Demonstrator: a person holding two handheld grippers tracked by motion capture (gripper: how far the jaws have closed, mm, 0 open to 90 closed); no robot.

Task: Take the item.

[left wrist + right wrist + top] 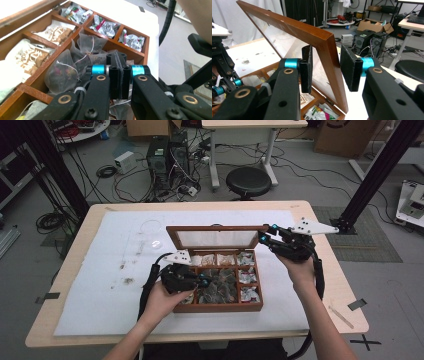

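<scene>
Tea bags lay in the box's middle compartment, directly under and ahead of the left claw; its jaws were pressed together, whether pinching a bag string I could not tell. Right claw straddled the raised lid's side rail, jaws spread either side, barely touching; the lid stood tilted behind the bags.

Both forearms come in from the near edge and reach forward. The left hand grips the left gripper, whose jaws point to the right and stand pressed pad to pad, nothing visible between them. The right hand holds the right gripper farther out and higher, its jaws pointing left, parted, one pad on each side of a tilted wooden frame.
</scene>
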